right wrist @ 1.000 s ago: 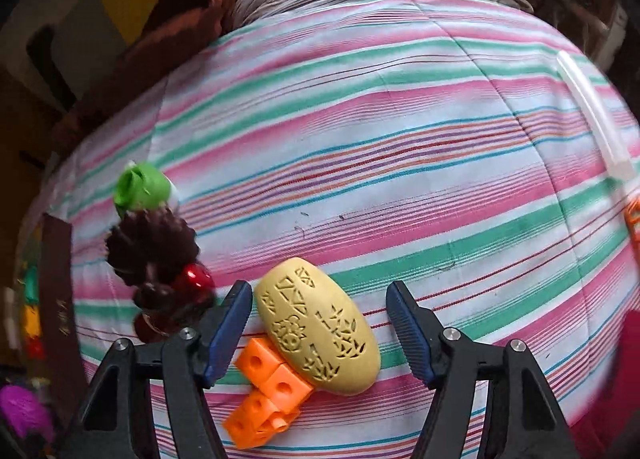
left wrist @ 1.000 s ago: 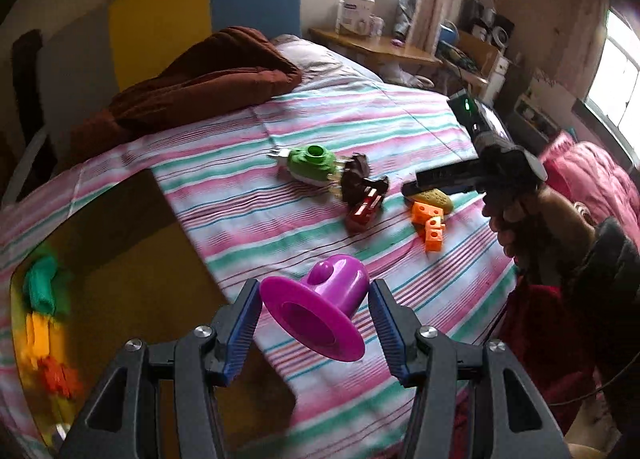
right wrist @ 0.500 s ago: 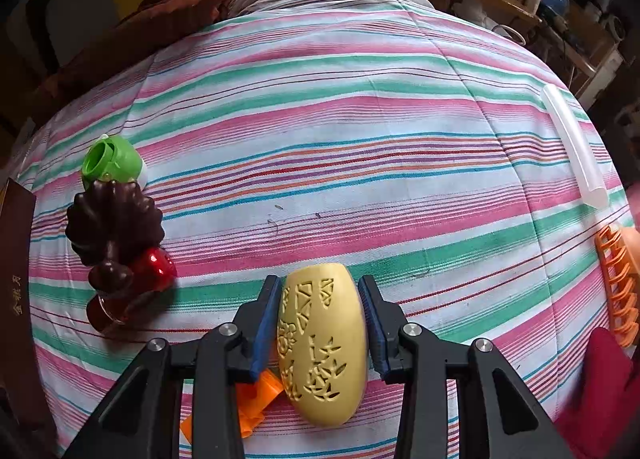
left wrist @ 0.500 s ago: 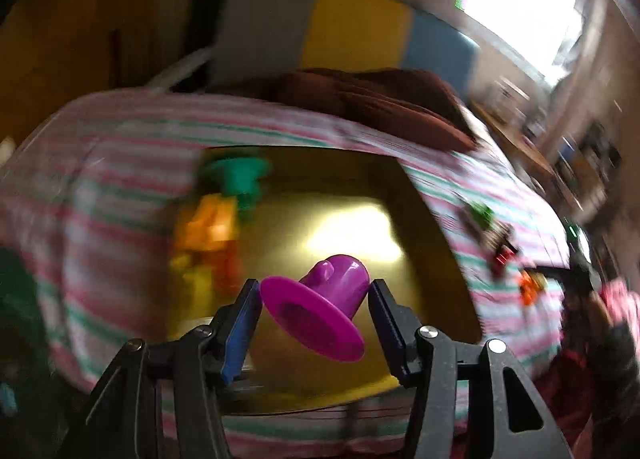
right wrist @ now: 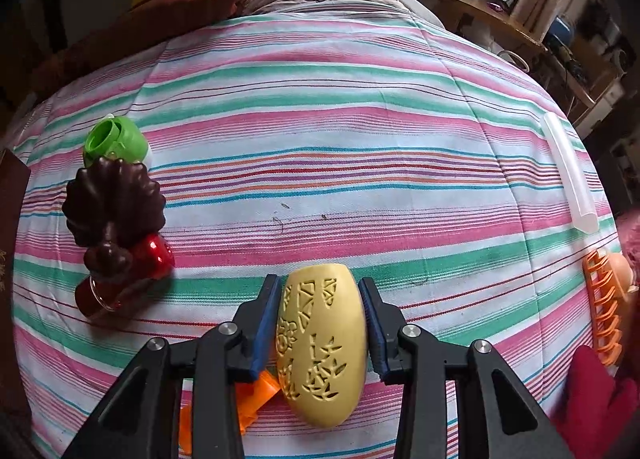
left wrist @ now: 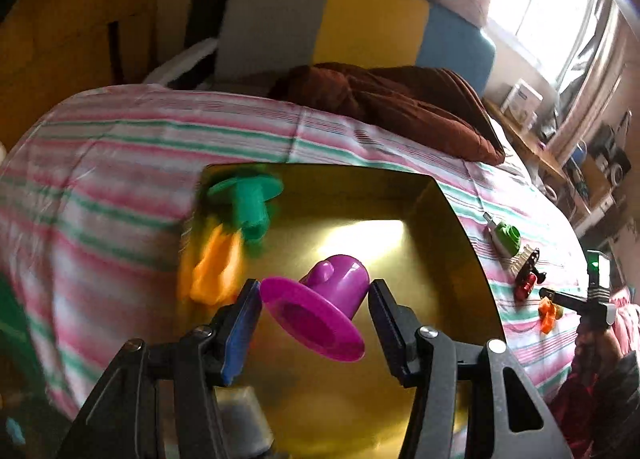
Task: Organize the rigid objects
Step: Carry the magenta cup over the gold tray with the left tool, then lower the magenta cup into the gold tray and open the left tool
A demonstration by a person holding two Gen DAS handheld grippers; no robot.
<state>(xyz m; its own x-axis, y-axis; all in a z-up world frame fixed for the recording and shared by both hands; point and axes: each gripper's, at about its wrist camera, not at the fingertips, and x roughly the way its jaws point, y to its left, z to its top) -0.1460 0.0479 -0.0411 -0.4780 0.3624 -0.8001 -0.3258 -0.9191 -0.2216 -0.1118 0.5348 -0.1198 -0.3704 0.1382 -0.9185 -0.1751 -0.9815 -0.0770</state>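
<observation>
My left gripper (left wrist: 316,291) is shut on a magenta cup-shaped toy (left wrist: 320,311) and holds it in the air above a shiny gold tray (left wrist: 420,259) on the striped bed. A green toy (left wrist: 248,199) and an orange toy (left wrist: 216,267), both blurred, lie in the tray's left part. My right gripper (right wrist: 319,285) is shut on a yellow oval piece with carved patterns (right wrist: 320,347), both pads pressing its sides, low over the bedspread. An orange block (right wrist: 256,395) lies just under and left of it.
Left of the right gripper lie a dark brown leaf-shaped toy (right wrist: 114,203), a red piece (right wrist: 154,255) and a green capped toy (right wrist: 116,139). A clear tube (right wrist: 568,171) and an orange rack (right wrist: 604,307) sit at the bed's right edge. A brown blanket (left wrist: 400,107) lies behind the tray.
The left gripper swung left with the magenta toy, from over the bedspread to over the gold tray. The right gripper's jaws closed on the yellow oval, which now lies lengthwise between them.
</observation>
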